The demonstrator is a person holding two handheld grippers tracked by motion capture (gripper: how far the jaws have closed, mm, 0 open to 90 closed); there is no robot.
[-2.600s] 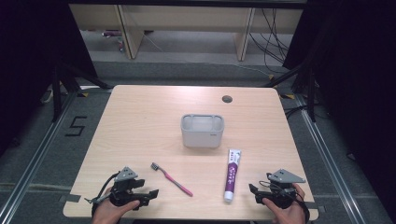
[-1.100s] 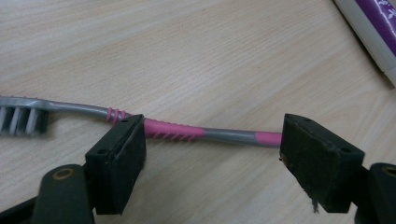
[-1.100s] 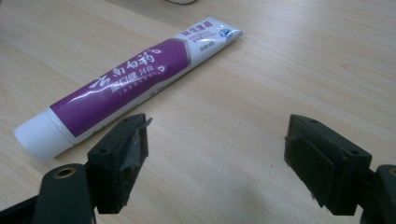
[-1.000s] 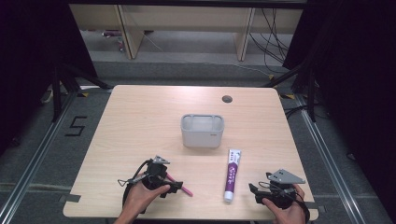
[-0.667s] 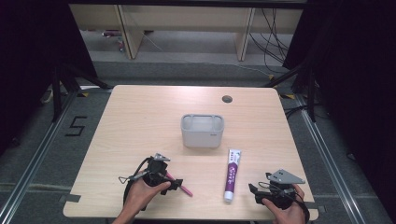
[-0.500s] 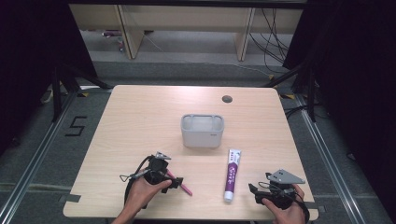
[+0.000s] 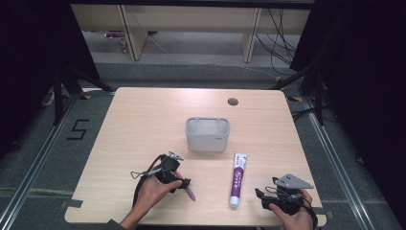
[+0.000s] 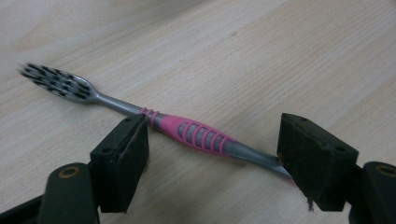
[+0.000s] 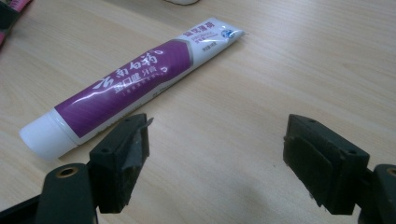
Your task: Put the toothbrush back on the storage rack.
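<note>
Left gripper (image 8: 212, 154) fingers (image 8: 122, 158) spread and just now narrowing, straddling the pink toothbrush (image 8: 187, 133), not yet pressing it; handle lying flat on the worktop (image 7: 143, 124), crossing the gap from one finger to the other, bristles out left. Right gripper (image 9: 217, 163) fingers spread, nothing between, toothpaste tube (image 9: 135, 81) just beside

"5" taped on floor (image 7: 77, 130); Chinese lettering on toothpaste tube (image 9: 126, 81).
</note>
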